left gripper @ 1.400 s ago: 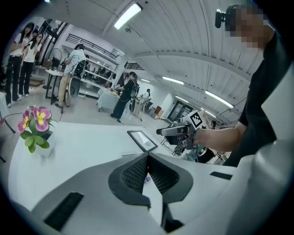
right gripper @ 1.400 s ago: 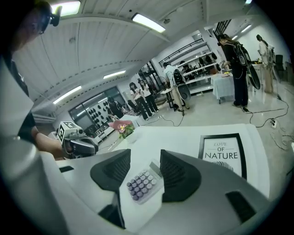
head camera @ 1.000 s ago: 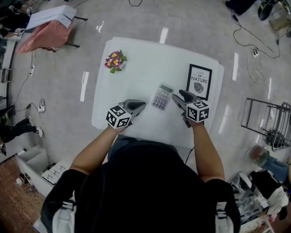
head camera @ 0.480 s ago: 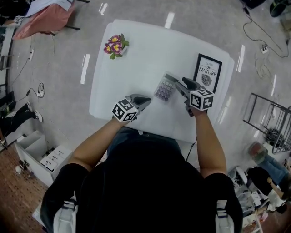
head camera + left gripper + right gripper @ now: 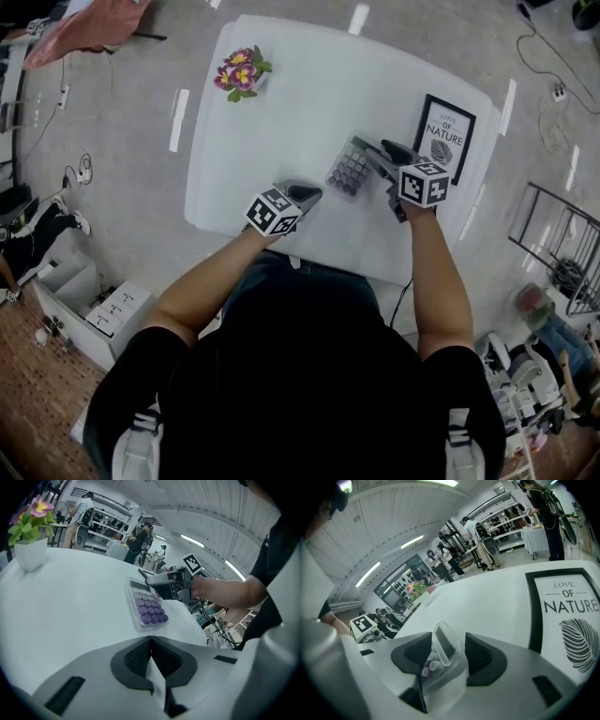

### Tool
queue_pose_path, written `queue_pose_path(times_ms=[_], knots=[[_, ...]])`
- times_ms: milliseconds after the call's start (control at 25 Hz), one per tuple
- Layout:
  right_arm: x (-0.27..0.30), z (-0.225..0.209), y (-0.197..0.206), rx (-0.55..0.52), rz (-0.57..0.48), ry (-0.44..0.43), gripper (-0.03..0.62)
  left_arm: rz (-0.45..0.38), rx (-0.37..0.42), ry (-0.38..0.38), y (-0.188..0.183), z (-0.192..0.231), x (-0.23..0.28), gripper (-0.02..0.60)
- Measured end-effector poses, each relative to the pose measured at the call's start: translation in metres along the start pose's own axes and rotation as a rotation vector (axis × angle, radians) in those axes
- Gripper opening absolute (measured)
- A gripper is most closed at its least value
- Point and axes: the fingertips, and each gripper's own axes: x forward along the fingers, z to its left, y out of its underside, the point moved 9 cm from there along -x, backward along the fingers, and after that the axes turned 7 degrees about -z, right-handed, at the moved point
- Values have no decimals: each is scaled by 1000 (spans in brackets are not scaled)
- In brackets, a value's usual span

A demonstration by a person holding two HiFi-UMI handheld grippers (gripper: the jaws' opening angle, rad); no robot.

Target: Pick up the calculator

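The calculator [image 5: 350,171] with purple keys lies flat on the white table [image 5: 281,112]; the left gripper view shows the calculator [image 5: 147,609] ahead of me. My right gripper [image 5: 374,157] reaches in from the right, and its jaws are opening. The calculator's [image 5: 440,653] display end sits between the right gripper's [image 5: 447,651] pads, with a gap on each side. My left gripper [image 5: 309,195] hovers low over the table in front of the calculator. Its pads meet with nothing between them, so the left gripper [image 5: 151,641] is shut.
A framed "Love of Nature" print [image 5: 448,139] lies just right of my right gripper, also seen as the print [image 5: 565,611]. A small flower pot [image 5: 241,75] stands at the table's far left corner. People and racks fill the room behind.
Both grippers have sunk toward the table. The right gripper has slid in from beside the calculator until its jaws straddle the calculator's end.
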Motion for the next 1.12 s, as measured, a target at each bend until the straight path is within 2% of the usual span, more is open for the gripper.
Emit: queue_pose_path(times_ms=[160,480,760,920,1040,1120], knots=[[6,-3,2,28,22,-12,235,19,-12,-13,0,5,9,17],[8,-7,0,79,88,-91,215,55,-14,-26,0,4,19,17],[9,-10,2,250,80,-149,199,77,33,-23,2,-1,21,17],[10,-9,5,310,98,-160,187,86,62,-24,3,-2,22,17],[13,-7,6,311,131,-149,187,89,61,-20,3,-2,23,17],[16,-4,5,266,158,-127,182,92,57,-15,3,-2,22,17]])
